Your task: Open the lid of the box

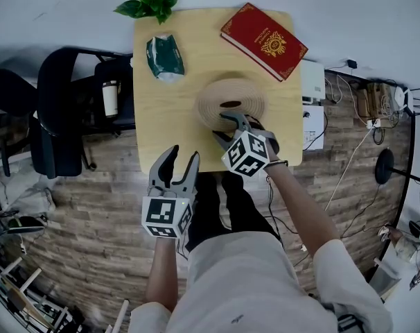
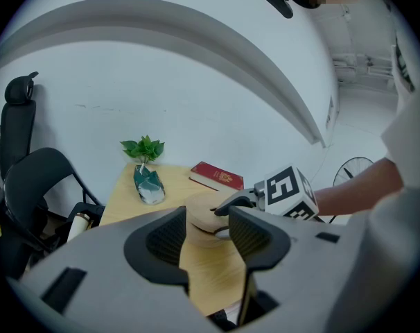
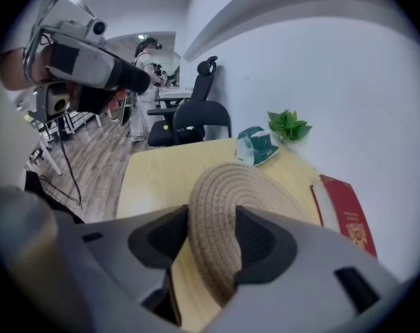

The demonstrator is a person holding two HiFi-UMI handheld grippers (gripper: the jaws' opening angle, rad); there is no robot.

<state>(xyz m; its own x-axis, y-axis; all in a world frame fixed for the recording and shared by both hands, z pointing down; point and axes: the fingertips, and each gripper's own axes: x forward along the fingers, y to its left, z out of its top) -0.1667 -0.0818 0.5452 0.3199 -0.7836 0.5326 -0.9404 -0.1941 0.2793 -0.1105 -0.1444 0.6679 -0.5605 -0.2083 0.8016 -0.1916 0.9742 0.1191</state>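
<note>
A round woven box with its woven lid (image 1: pixel 232 94) stands at the near right of the wooden table (image 1: pixel 161 134). My right gripper (image 1: pixel 224 127) reaches over the table's front edge and is shut on the lid's near rim. In the right gripper view the rim (image 3: pixel 227 207) fills the gap between both pads. From the left gripper view the lid (image 2: pixel 198 209) looks tilted, its near side raised off the base (image 2: pixel 204 237). My left gripper (image 1: pixel 183 155) hangs open in front of the table with nothing between its fingers (image 2: pixel 170 238).
A red book (image 1: pixel 264 40) lies at the table's far right corner and a green packet (image 1: pixel 164 56) at the far left. A leafy plant (image 1: pixel 149 4) sits at the back edge. A black office chair (image 1: pixel 54 109) stands left of the table, cables and white boxes (image 1: pixel 312 82) to the right.
</note>
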